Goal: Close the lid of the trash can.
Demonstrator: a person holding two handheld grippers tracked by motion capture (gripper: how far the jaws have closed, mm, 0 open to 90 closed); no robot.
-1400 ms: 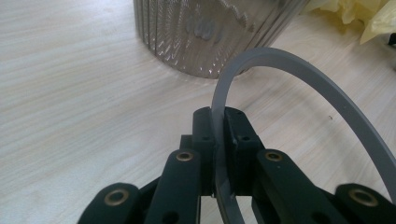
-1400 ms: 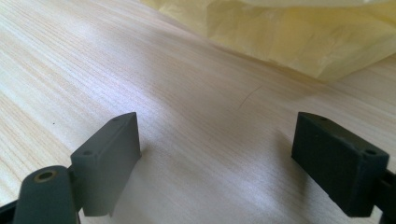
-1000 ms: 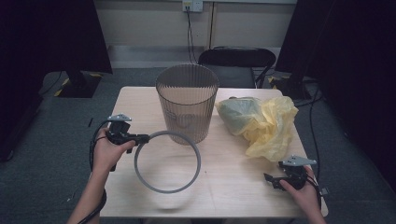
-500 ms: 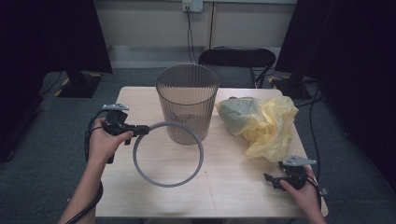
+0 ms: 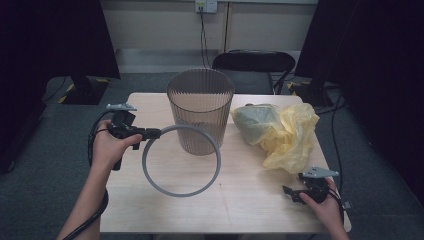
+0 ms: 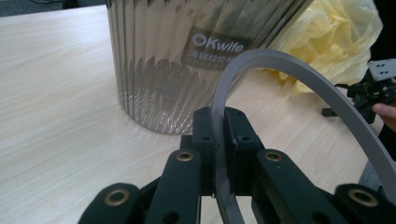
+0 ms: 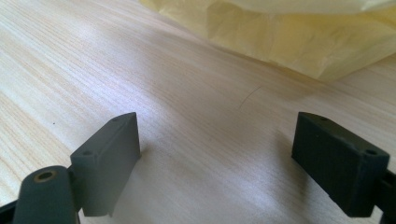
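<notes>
While the right tool (image 5: 289, 191) rests low at the near corner of the worktop (image 5: 250, 210), its 2 jaws spread wide with nothing between them, the left tool (image 6: 219, 122) is clamped on the edge of a grey ring (image 5: 180, 160). It hangs tilted above the wood, just in front of the ribbed bin (image 5: 201, 110). Thin, stiff and light by the look of it, it should carry well from 1 rim pinch. Beyond lies a crumpled yellow bag (image 5: 280, 131), soft and slippery.
</notes>
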